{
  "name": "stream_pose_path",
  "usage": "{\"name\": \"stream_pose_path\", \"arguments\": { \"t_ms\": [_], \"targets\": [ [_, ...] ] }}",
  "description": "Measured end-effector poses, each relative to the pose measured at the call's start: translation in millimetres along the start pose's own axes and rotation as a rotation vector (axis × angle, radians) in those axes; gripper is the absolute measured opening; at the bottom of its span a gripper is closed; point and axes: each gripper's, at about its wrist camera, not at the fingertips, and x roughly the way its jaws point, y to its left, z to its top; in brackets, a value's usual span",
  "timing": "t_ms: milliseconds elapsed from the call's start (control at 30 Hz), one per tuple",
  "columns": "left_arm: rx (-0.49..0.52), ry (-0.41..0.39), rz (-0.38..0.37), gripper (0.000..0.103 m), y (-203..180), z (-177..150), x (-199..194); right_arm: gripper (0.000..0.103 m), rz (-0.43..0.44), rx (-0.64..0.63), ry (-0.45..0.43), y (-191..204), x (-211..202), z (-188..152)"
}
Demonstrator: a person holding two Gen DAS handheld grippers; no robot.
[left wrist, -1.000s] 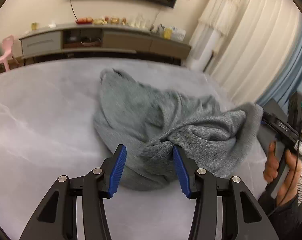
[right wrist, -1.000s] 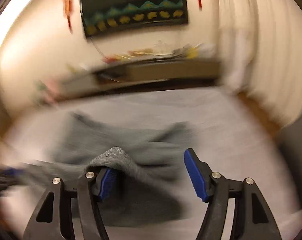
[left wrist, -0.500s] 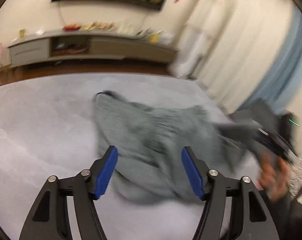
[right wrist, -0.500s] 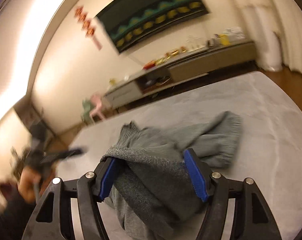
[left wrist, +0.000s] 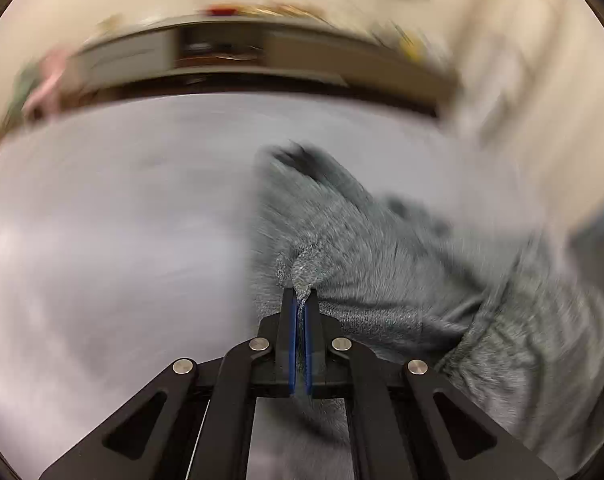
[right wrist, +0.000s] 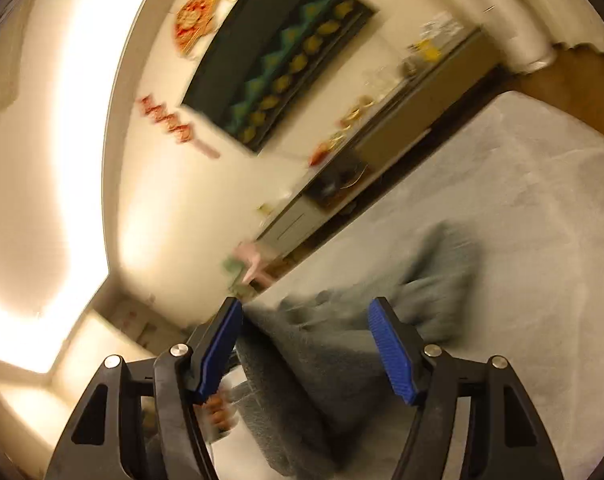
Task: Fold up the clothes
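A grey knitted garment [left wrist: 402,264] lies rumpled on the pale grey surface [left wrist: 113,240], spreading to the right in the blurred left wrist view. My left gripper [left wrist: 300,298] is shut on a pinched fold of this garment at its near left edge. In the tilted right wrist view the same garment [right wrist: 302,368] lies below and between the blue pads, one pad [right wrist: 390,350] standing wide from the other. My right gripper [right wrist: 304,318] is open above the cloth. Whether cloth still hangs on its left finger is hidden.
A long low cabinet [left wrist: 229,52] with small items on top runs along the far wall. A dark wall hanging [right wrist: 277,56] is above it. White curtains [left wrist: 534,92] hang at the right. A pink chair [right wrist: 251,258] stands by the cabinet. A hand [right wrist: 217,410] shows behind my right gripper's left finger.
My left gripper went from open to shut on a fold of the garment and swung left. My right gripper rolled sideways, with the garment now lower between its open fingers.
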Motion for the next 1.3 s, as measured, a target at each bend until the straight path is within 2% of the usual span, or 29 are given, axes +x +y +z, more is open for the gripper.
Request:
{"name": "stream_pose_path", "arguments": {
  "t_ms": [33,67,100,133,200,267,333,367,400,433,500,533,567,600,633,667,733,800,867,933,1000,1067,1100,1133,1167,1200,1233,1300],
  "targets": [
    [-0.083,-0.029,-0.019,0.001,25.1,-5.6,-12.6,0.071,-0.216,-0.107,0.021,7.5,5.2,-0.7],
    [-0.165,-0.059,-0.037,0.001,50.1,-11.3,-25.1,0.071,-0.369,-0.233,0.07,16.5,21.8,-8.5],
    [-0.207,-0.046,-0.017,0.001,67.2,-19.3,-28.8,0.071,-0.52,-0.359,0.12,25.5,38.6,-16.5],
    [-0.223,-0.015,0.012,0.001,78.7,-29.4,-28.1,0.071,-0.506,-0.388,0.132,32.6,41.9,-21.4],
    [-0.241,-0.012,0.049,0.003,88.8,-44.2,-36.4,0.071,-0.472,-0.442,0.155,46.7,48.0,-31.2],
    [-0.269,-0.051,0.018,0.005,88.2,-52.9,-52.3,0.071,-0.25,-0.42,0.027,76.8,19.1,-29.4],
    [-0.275,-0.077,-0.018,0.012,77.1,-54.9,-61.3,0.076,-0.038,-0.393,0.011,104.2,21.3,-40.2],
    [-0.264,-0.078,-0.029,0.021,68.5,-55.2,-66.3,0.078,0.034,-0.392,0.057,117.5,37.6,-49.8],
    [-0.247,-0.079,-0.032,0.028,58.1,-51.6,-64.5,0.078,0.068,-0.408,0.131,134.7,67.3,-64.3],
    [-0.219,-0.08,-0.031,0.031,43.4,-48.8,-59.3,0.078,0.052,-0.431,0.182,144.3,90.5,-73.3],
    [-0.157,-0.064,-0.018,0.042,22.5,-43.7,-49.4,0.078,-0.046,-0.511,0.267,155.0,145.2,-97.4],
    [-0.131,-0.051,0.009,0.042,18.4,-41.3,-43.8,0.078,-0.096,-0.55,0.31,160.3,172.6,-109.5],
    [-0.107,-0.037,0.041,0.041,16.0,-39.0,-38.1,0.058,-0.121,-0.564,0.356,158.8,192.9,-116.9],
    [-0.082,-0.023,0.074,0.039,13.6,-36.7,-32.3,0.001,-0.132,-0.556,0.427,153.3,208.0,-123.8],
    [-0.076,-0.004,0.103,0.031,10.9,-36.3,-22.8,0.003,-0.15,-0.54,0.448,150.6,209.5,-125.0],
    [-0.074,0.008,0.128,0.021,10.8,-39.9,-19.2,0.003,-0.138,-0.533,0.408,153.2,194.4,-117.4],
    [-0.081,0.0,0.138,0.019,12.1,-38.3,-18.2,0.002,-0.085,-0.504,0.309,159.2,155.7,-88.1],
    [-0.082,-0.009,0.173,0.018,13.1,-34.9,-14.3,0.002,-0.028,-0.433,0.167,152.6,91.0,-44.4],
    [-0.104,-0.021,0.198,0.018,19.4,-33.2,-18.6,0.002,-0.07,-0.351,0.033,125.0,18.3,-12.9],
    [-0.139,-0.033,0.213,0.018,24.5,-27.7,-15.7,0.002,-0.295,-0.289,-0.066,76.2,-25.9,2.4],
    [-0.173,-0.047,0.219,0.019,38.9,-41.4,-29.7,0.003,-0.485,-0.208,-0.068,27.5,-37.6,7.1],
    [-0.215,-0.05,0.169,0.021,47.7,-50.9,-43.2,0.004,-0.513,-0.09,0.013,-11.5,-34.7,3.2],
    [-0.231,-0.054,0.141,0.021,50.1,-54.9,-56.0,0.004,-0.509,-0.071,0.039,-16.8,-29.6,0.1],
    [-0.233,-0.066,0.118,0.023,48.7,-56.8,-66.3,0.01,-0.506,-0.104,0.035,-11.3,-28.9,-1.3],
    [-0.231,-0.079,0.096,0.031,46.4,-58.3,-75.8,0.019,-0.502,-0.139,0.031,-5.5,-28.3,-2.7],
    [-0.214,-0.093,0.069,0.043,50.0,-68.0,-97.1,0.045,-0.504,-0.185,0.007,6.9,-24.4,-4.9],
    [-0.186,-0.105,0.052,0.048,46.3,-69.5,-106.8,0.063,-0.506,-0.232,-0.017,19.4,-20.3,-7.0],
    [-0.119,-0.117,0.057,0.058,36.1,-68.8,-118.3,0.066,-0.448,-0.297,-0.031,42.4,-0.7,-10.2]
  ]
}}
